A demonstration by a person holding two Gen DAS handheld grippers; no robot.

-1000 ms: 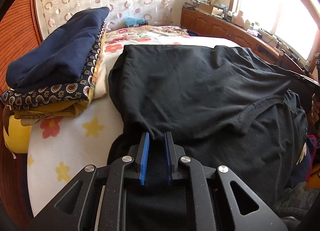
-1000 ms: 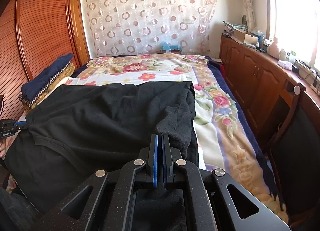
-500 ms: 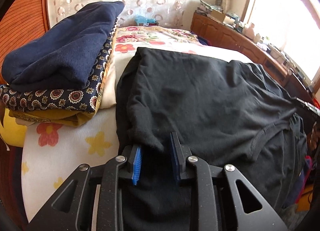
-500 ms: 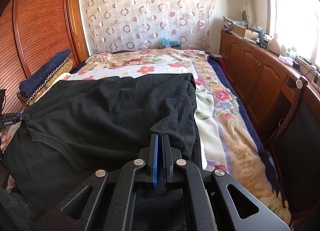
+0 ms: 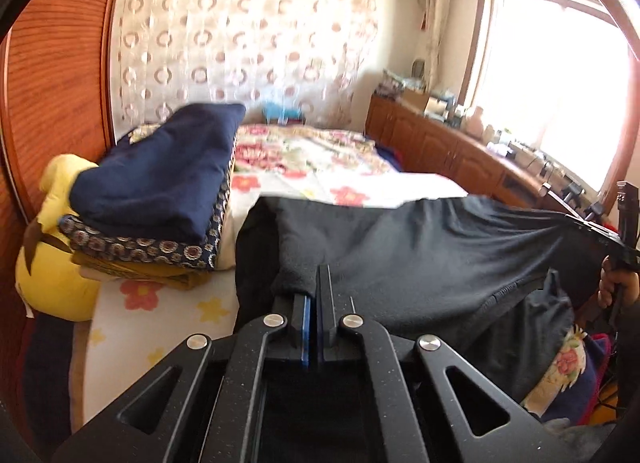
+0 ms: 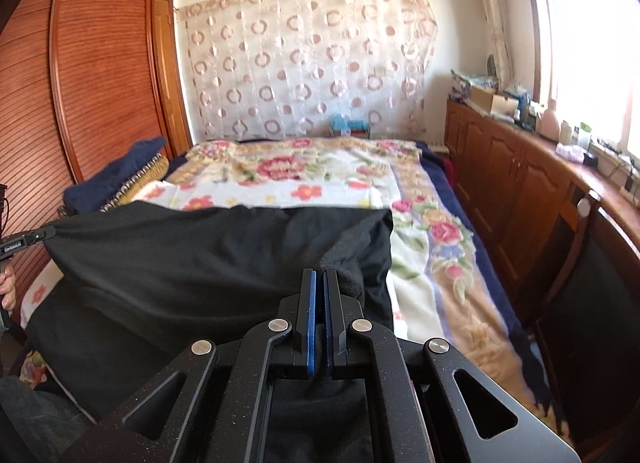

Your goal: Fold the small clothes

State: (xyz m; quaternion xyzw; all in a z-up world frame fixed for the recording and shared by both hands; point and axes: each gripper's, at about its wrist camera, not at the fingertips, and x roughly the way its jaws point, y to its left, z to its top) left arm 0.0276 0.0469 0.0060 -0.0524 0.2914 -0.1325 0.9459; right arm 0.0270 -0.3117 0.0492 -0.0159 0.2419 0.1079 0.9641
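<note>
A black garment (image 5: pixel 420 247) hangs stretched between my two grippers above the flowered bed (image 5: pixel 320 159). My left gripper (image 5: pixel 318 275) has its jaws closing tight on the garment's left corner, with cloth bunched at the blue pads. In the right wrist view the same garment (image 6: pixel 200 255) spreads leftward, and my right gripper (image 6: pixel 319 275) is shut on its right corner. Each view shows the other gripper at the far end of the taut edge: the right gripper (image 5: pixel 600 235) and the left gripper (image 6: pixel 24 241). The garment's lower part droops below the lifted edge.
A stack of folded clothes (image 5: pixel 160 191), navy on top, sits on the bed's left beside a yellow plush toy (image 5: pixel 52 263). A wooden wardrobe (image 6: pixel 100 83) stands on the left. Low wooden cabinets (image 6: pixel 500 167) and a chair (image 6: pixel 580 263) line the right side.
Both grippers have risen and lifted the garment's near edge off the bed, pulling it taut. The left jaws opened around the cloth half a second ago and are now shut on it.
</note>
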